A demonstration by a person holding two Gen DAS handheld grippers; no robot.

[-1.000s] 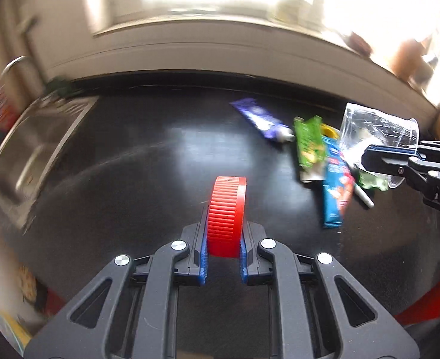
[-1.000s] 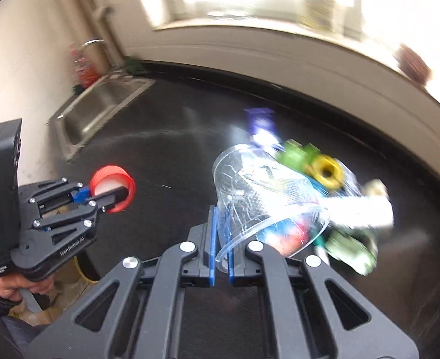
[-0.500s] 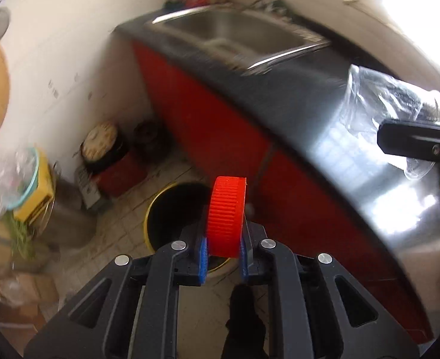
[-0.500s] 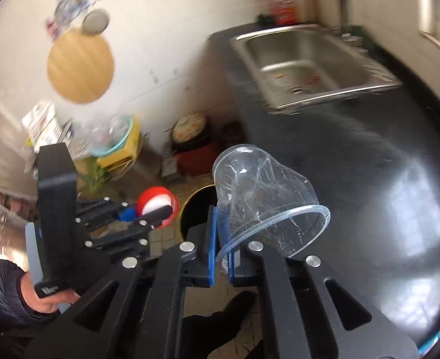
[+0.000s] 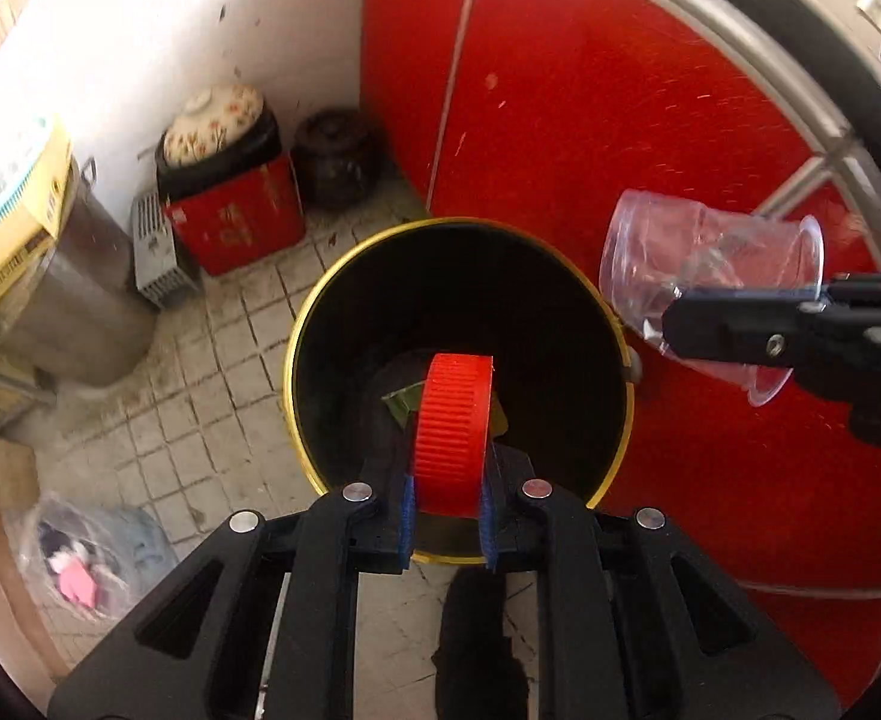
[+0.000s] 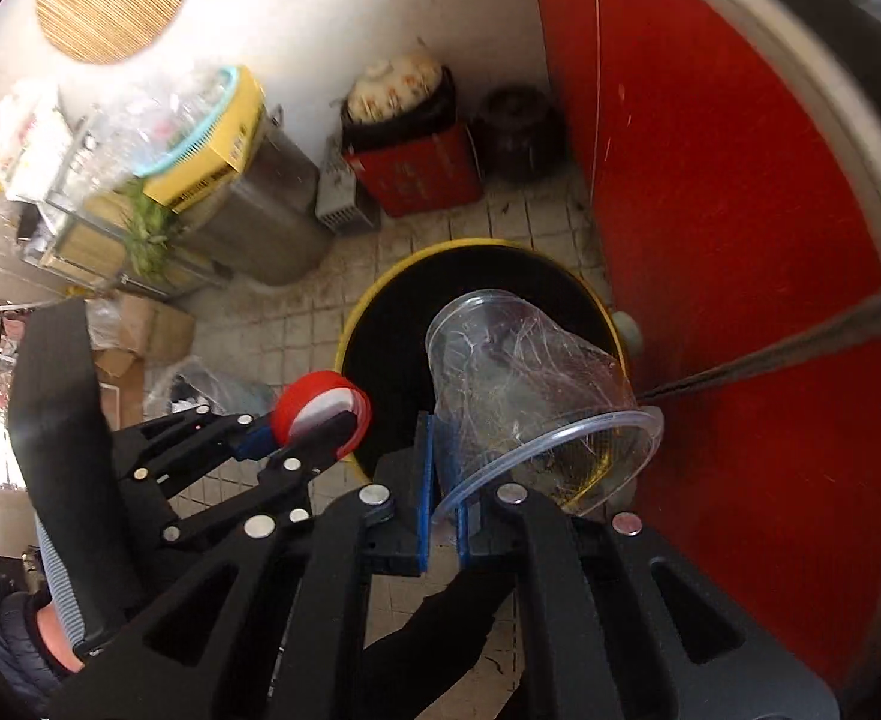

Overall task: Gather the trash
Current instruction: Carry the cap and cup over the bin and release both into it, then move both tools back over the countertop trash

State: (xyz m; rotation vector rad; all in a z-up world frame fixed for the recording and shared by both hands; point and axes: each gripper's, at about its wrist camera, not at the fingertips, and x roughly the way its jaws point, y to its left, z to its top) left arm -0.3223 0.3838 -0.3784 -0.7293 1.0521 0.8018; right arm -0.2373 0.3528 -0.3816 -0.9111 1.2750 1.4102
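Tiled floor (image 5: 212, 396), black yellow-rimmed bin (image 5: 320, 324) below. My left hand-held gripper (image 5: 445, 516) clamps ribbed red plastic cap (image 5: 453, 426); right hand-held gripper (image 6: 440, 516) pinches cracked clear plastic cup (image 6: 524, 396) toward 3 o'clock rim; cup may bounce out.

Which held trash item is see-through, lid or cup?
The plastic cup in the right hand-held gripper; the left hand-held gripper holds an opaque red lid.
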